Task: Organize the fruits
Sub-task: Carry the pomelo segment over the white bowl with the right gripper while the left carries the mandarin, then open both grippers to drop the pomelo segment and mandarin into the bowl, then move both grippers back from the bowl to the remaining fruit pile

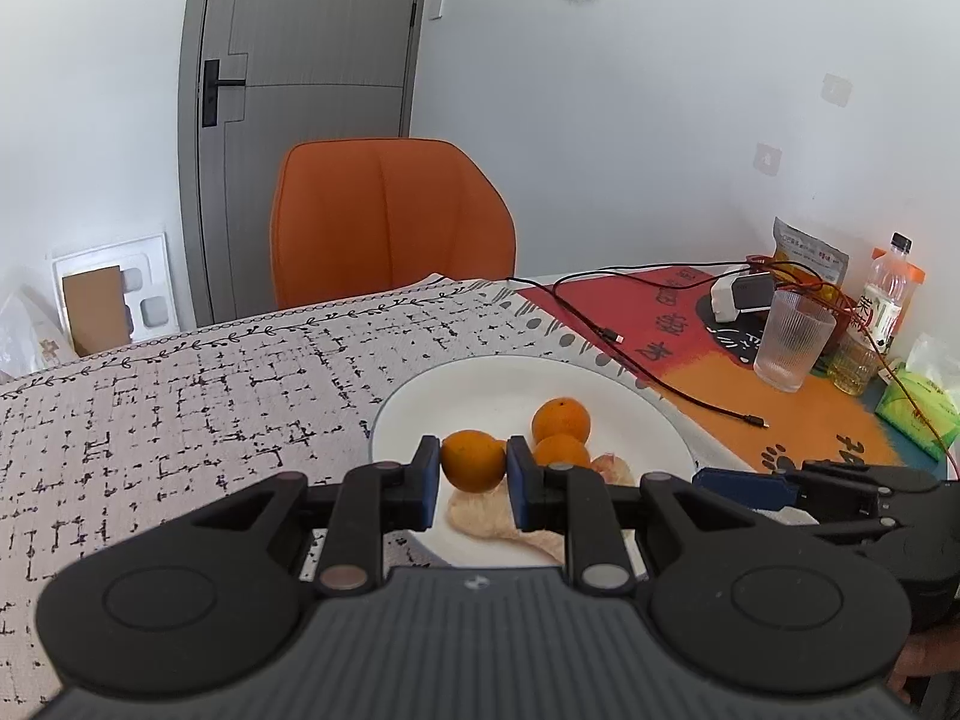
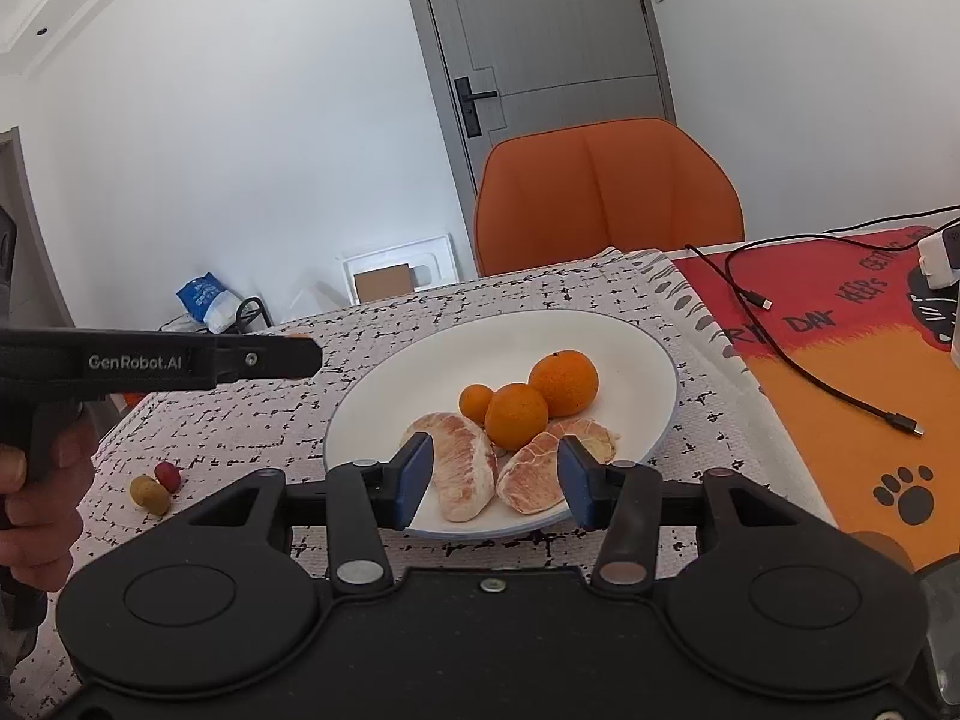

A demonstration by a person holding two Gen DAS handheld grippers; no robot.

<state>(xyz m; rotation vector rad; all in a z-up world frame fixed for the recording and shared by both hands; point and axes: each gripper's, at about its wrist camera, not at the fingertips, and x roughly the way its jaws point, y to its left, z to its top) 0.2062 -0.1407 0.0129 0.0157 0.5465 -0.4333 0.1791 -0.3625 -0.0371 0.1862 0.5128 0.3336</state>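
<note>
A white plate (image 2: 636, 360) holds three mandarins, among them a large one (image 2: 564, 381), and peeled pomelo segments (image 2: 465, 468). In the left wrist view my left gripper (image 1: 474, 471) is shut on a small mandarin (image 1: 474, 459) above the plate (image 1: 636, 414), with two mandarins (image 1: 561, 417) and pomelo pieces (image 1: 486, 519) beyond. In the right wrist view the left gripper (image 2: 288, 354) hovers left of the plate. My right gripper (image 2: 495, 483) is open and empty over the plate's near edge, its jaws either side of the pomelo segments.
A green fruit (image 2: 150, 493) and a small red fruit (image 2: 168, 476) lie on the patterned cloth left of the plate. Black cables (image 2: 804, 360), a ribbed glass (image 1: 792, 339), bottles, a tissue pack and a charger sit on the right. An orange chair (image 1: 390, 222) stands behind the table.
</note>
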